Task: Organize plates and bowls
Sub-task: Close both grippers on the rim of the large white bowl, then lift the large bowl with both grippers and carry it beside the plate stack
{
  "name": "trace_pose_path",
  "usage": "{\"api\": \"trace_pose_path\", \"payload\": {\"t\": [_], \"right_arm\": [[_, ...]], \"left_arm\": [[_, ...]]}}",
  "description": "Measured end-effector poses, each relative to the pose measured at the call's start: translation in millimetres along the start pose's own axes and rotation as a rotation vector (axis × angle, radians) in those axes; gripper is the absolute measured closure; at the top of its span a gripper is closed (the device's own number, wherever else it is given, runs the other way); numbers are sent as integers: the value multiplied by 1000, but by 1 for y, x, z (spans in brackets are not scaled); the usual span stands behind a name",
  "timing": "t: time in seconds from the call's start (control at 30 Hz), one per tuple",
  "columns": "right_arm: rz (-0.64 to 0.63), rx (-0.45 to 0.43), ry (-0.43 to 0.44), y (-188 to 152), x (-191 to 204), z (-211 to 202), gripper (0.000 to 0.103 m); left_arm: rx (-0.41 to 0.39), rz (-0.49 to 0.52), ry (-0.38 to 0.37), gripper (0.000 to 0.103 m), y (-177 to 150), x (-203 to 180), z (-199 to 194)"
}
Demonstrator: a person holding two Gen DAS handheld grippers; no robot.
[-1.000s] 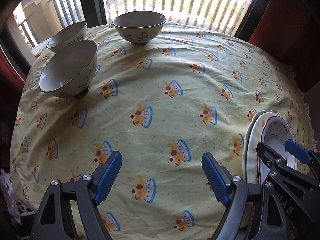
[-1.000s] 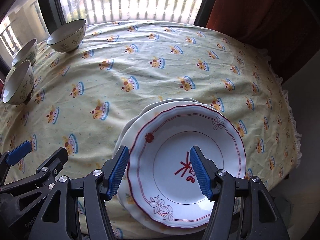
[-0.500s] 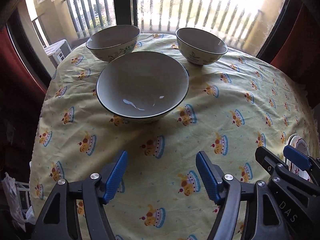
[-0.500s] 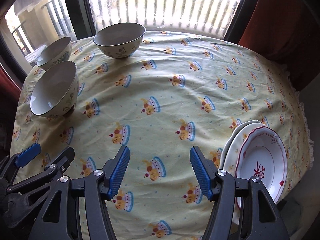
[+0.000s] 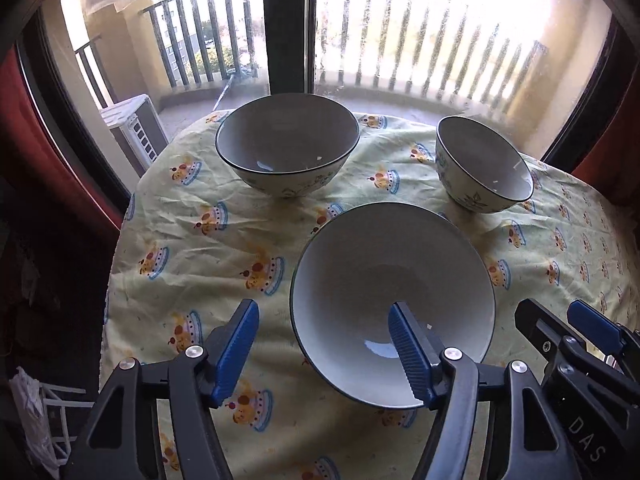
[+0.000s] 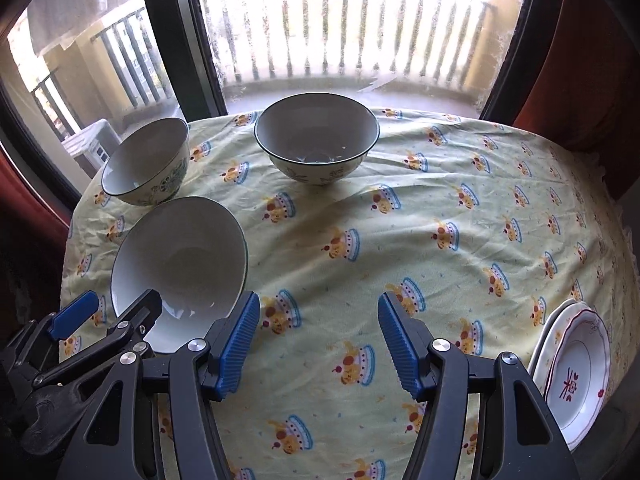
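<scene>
Bowls stand on the tablecloth [image 6: 440, 184]. The left gripper [image 5: 324, 350] is closing, apparently astride the near bowl [image 5: 394, 280] rim, untouched; the right gripper [image 6: 318, 344], closing empty, hovers beside it; plates [image 6: 576, 376] lie well apart.

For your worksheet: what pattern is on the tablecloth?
Pale yellow tablecloth with crown motifs; right wrist view.
</scene>
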State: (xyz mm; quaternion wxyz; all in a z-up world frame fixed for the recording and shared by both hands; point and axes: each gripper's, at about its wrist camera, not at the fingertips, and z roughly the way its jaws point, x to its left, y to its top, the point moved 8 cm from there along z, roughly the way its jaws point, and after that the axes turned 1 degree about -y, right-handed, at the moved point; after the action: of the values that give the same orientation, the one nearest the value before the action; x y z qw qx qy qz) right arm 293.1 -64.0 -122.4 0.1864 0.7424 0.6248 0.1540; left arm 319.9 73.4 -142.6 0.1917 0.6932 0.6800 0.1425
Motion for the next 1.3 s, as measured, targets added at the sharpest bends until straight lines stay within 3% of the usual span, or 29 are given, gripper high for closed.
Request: {"api": "trace_pose_path", "payload": {"t": [0.17, 0.23, 0.6, 0.73, 1.3], "right_arm": [[14, 19, 10, 11, 14, 19, 43], [23, 25, 20, 12, 17, 25, 46], [4, 120, 104, 15, 42, 57, 87], [-25, 118, 102, 15, 45, 56, 88], [-36, 117, 74, -12, 18, 26, 89]], "left_arm": [[49, -2, 2, 40, 5, 5, 21], [63, 16, 1, 47, 5, 3, 29], [130, -13, -54, 73, 3, 7, 48], [119, 5, -79, 79, 4, 4, 45], [107, 90, -118, 80, -25, -27, 15]]}}
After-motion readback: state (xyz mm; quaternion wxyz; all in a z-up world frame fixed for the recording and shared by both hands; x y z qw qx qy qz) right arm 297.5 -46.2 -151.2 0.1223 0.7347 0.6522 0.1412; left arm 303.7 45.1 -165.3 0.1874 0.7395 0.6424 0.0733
